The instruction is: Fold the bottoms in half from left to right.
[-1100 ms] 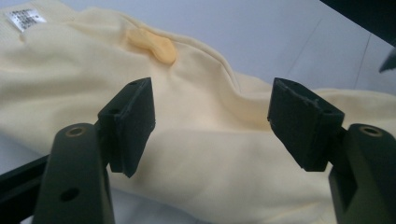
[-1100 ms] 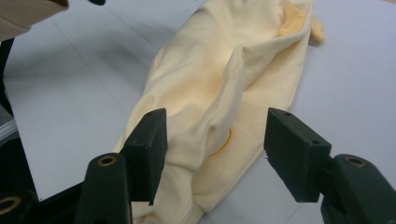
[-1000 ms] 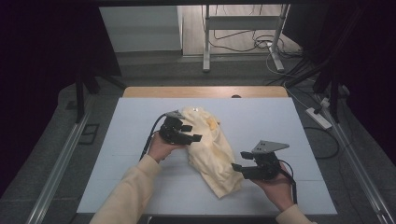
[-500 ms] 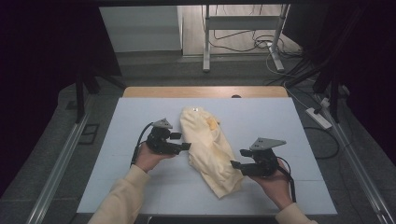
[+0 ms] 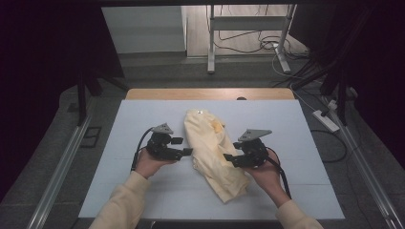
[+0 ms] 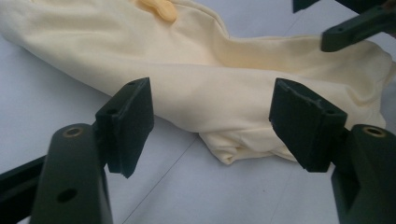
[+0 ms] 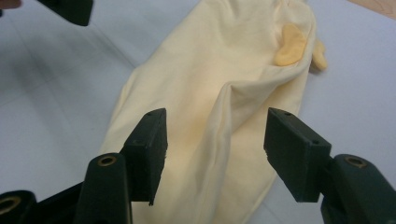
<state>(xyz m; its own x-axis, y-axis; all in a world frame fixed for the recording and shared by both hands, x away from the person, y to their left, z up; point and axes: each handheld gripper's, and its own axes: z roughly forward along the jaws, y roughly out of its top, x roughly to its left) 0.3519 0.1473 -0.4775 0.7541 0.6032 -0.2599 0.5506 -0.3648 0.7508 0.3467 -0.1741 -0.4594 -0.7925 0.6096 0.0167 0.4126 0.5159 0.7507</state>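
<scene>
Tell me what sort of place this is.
Likely a lab recording station: a pale blue-white mat covering a wooden table, dark curtains around it, loose cables on the floor behind, and a metal stand.

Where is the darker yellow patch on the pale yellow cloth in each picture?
High view: the darker yellow patch sits near the far end of the pale yellow cloth, mid-picture.
Left gripper view: at the top edge, left of centre.
Right gripper view: upper right.
Shared landmark: the light blue-grey table top under the cloth.

A lab: dark curtains (image 5: 57, 57), floor cables (image 5: 267, 45), power strip (image 5: 326, 120).
</scene>
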